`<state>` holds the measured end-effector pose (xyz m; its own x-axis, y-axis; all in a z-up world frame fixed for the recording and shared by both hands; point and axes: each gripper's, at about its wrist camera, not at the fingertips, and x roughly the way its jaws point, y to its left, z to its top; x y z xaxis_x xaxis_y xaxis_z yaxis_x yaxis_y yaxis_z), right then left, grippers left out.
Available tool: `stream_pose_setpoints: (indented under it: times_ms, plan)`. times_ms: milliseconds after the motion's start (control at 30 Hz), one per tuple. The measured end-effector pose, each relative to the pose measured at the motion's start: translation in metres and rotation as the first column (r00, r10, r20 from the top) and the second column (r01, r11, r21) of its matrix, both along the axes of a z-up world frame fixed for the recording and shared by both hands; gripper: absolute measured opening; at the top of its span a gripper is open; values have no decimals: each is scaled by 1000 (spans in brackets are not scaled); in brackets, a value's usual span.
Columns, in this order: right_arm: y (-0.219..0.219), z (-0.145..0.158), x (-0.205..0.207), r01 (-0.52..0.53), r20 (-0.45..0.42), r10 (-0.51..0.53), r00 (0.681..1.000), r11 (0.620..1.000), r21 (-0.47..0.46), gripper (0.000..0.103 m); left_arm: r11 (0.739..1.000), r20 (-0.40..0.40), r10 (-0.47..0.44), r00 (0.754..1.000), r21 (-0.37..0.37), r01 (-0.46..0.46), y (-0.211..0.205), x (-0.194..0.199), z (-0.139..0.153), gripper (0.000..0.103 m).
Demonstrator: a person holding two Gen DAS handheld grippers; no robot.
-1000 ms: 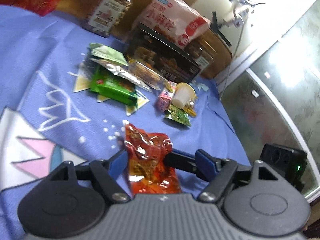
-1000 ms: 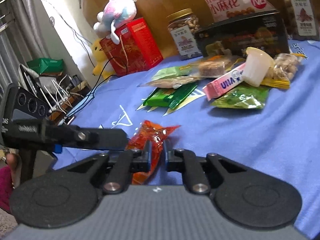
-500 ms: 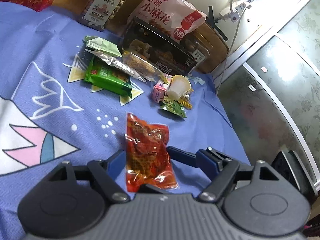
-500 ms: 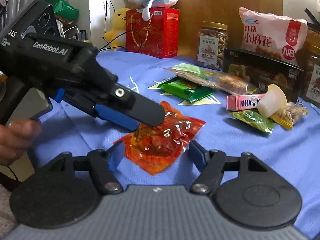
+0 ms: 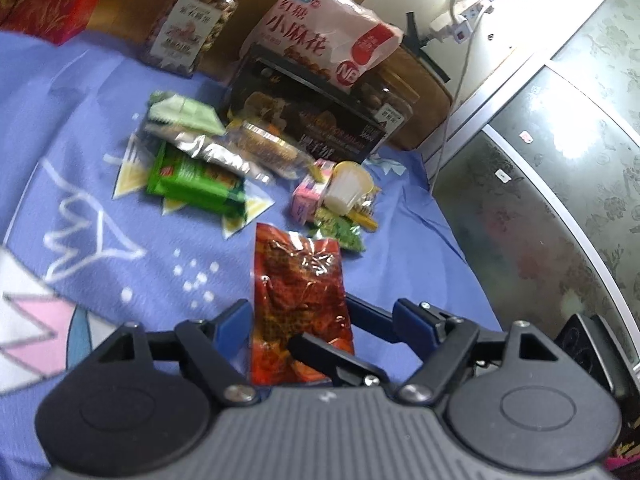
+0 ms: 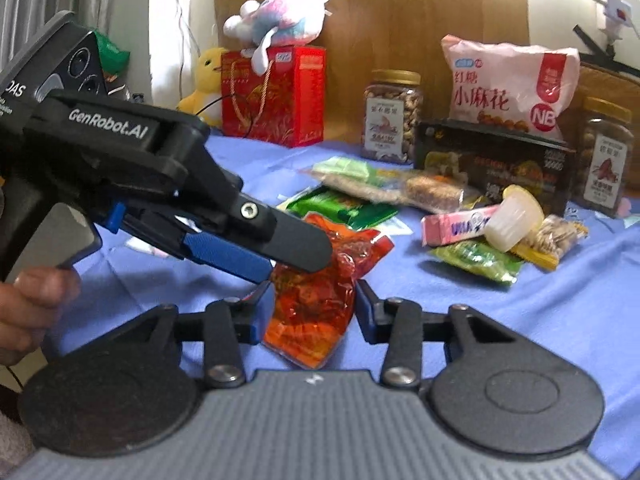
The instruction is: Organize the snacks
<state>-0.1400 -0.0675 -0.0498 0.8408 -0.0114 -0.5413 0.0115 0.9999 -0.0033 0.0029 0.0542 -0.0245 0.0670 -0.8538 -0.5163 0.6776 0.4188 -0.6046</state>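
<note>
Blue patterned cloth [image 5: 100, 152] over bench; black snack box [image 6: 492, 160], pink twist-snack bag [image 6: 508, 84], nut jars at rear. Loose packets piled mid-cloth. Red snack pouch [image 6: 316, 292] flat on cloth, apart from pile. Left gripper [image 5: 298, 322] and right gripper [image 6: 306, 308]: fingers wide, straddling pouch, not clamped. Step: pickup. Next: one gripper to close on pouch, carry to pile.

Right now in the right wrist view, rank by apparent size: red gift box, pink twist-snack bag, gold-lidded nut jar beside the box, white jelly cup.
1. red gift box and pink twist-snack bag: look alike, not ranked.
2. gold-lidded nut jar.
3. white jelly cup, smallest, though nearer the camera.
</note>
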Motion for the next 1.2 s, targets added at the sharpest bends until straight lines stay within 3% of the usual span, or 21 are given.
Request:
stream_pose_setpoints:
  times_ms: [667,1067,1200]
  plan:
    - [-42,30,29,120,146,-112,983,992,-49,44,997,139,-64,988,-35,70,-67,32,49,81]
    - [-114,59,114,174,266,-118,957,965,-198,42,997,245,-67,967,-28,76,-177,113,93,82]
    - [-153,51,146,218,262,-166,951,958,-185,50,998,252,-48,966,-16,54,-213,143,87,87]
